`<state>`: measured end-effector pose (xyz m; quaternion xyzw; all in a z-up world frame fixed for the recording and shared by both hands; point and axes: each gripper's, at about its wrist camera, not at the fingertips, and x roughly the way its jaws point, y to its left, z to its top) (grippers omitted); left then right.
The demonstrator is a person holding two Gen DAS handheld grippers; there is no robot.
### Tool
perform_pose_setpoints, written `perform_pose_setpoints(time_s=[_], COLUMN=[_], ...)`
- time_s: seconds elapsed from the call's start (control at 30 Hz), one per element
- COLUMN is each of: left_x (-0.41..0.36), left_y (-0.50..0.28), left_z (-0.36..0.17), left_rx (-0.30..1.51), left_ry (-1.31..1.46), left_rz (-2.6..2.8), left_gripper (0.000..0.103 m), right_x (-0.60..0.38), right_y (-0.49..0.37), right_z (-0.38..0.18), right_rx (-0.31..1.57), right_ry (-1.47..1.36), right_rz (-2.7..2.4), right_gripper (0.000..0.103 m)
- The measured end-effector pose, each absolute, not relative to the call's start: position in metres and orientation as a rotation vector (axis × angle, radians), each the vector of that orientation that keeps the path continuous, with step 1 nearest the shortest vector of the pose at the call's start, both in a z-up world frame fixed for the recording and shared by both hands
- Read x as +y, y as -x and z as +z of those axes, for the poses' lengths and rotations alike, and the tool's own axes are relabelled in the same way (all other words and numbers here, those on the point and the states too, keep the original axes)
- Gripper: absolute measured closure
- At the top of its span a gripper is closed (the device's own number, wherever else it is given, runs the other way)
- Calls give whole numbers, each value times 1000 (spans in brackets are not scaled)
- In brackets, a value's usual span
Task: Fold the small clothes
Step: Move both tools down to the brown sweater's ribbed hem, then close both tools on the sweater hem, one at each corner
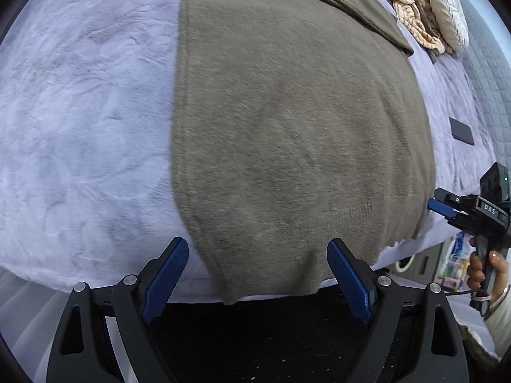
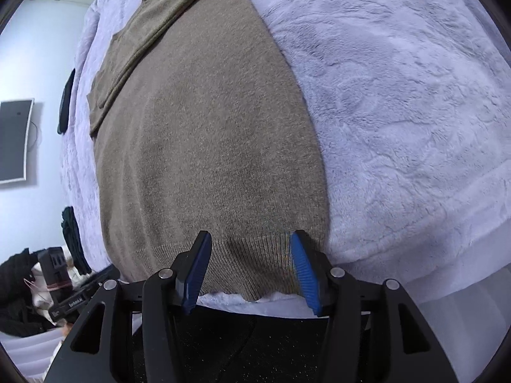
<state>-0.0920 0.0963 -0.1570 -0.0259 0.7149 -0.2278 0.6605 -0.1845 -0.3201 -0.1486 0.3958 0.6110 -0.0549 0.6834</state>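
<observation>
Where a lilac fleece blanket [image 2: 399,102] covers the bed, taupe sweater [image 2: 207,146] flat, left claw [image 1: 257,274] spread, right claw [image 2: 250,265] unclenched

Taupe-brown sweater [image 1: 287,127], lavender blanket [image 1: 80,127]

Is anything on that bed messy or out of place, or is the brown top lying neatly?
Mostly neat. The brown sweater lies flat on the lilac blanket, sleeves folded across it. Its ribbed hem hangs slightly over the bed edge, one corner dipping lower. A striped cloth sits bunched up at the far end.
</observation>
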Motion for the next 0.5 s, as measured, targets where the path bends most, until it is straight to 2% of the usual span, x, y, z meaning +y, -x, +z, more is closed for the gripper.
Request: perform_pose_setpoints(time_s=[0.23,0.5], left_x=[83,83], left_y=[87,86], left_z=[-161,-166], left_rx=[1621,1623], left_ry=[93,142], left_rz=[-543,-581], left_gripper=[14,14], right_x=[-336,-335], right_y=[199,201], right_z=[-141,-178], right_rx=[1294,1377], right_ry=[-881,-1014], right_rz=[-195,4], right_gripper=[46,44])
